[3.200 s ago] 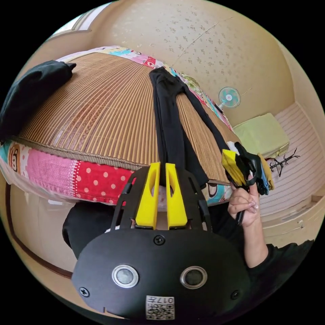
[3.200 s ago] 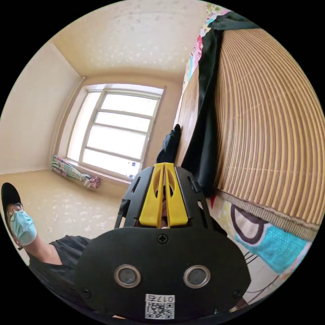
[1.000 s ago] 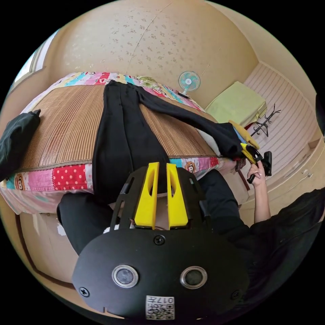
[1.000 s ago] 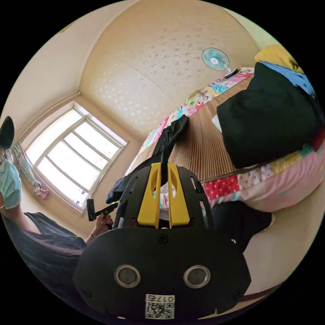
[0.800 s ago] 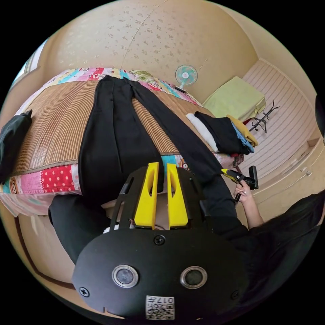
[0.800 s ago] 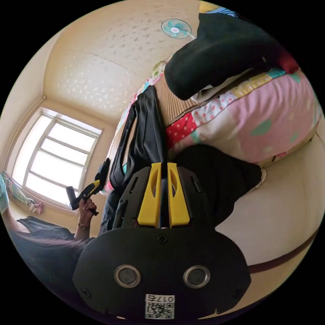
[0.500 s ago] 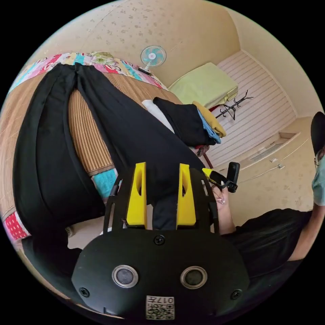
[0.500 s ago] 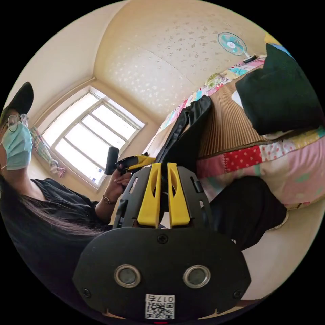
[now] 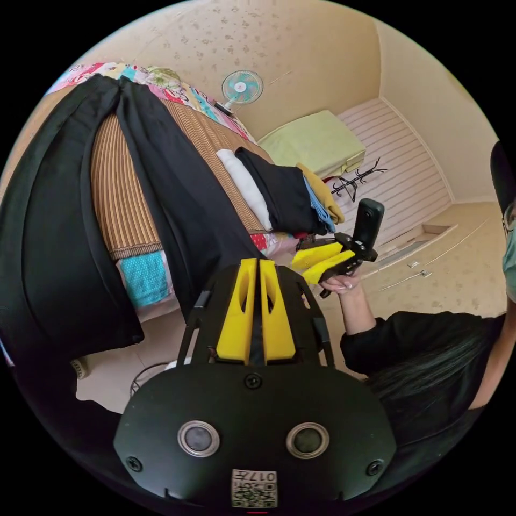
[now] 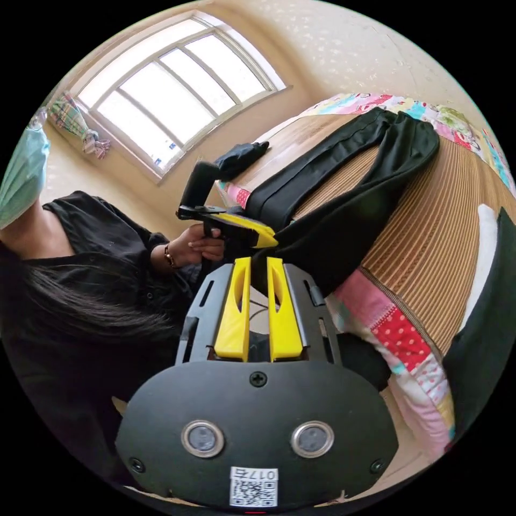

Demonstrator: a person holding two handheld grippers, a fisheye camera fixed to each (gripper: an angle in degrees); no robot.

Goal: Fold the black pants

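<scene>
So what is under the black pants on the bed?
The black pants lie on a striped woven mat, which shows between the two legs; a patchwork sheet shows below the mat's edge. Whatever is directly beneath the fabric is covered.

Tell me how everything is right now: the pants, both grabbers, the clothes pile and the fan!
black pants: unfolded, legs spread in a V on the bed mat, leg ends hanging off the edge.
left gripper: shut on one pant leg's end.
right gripper: jaws slightly apart, holding nothing.
clothes pile: folded and stacked on the bed.
fan: upright; can't tell if it's spinning.
</scene>
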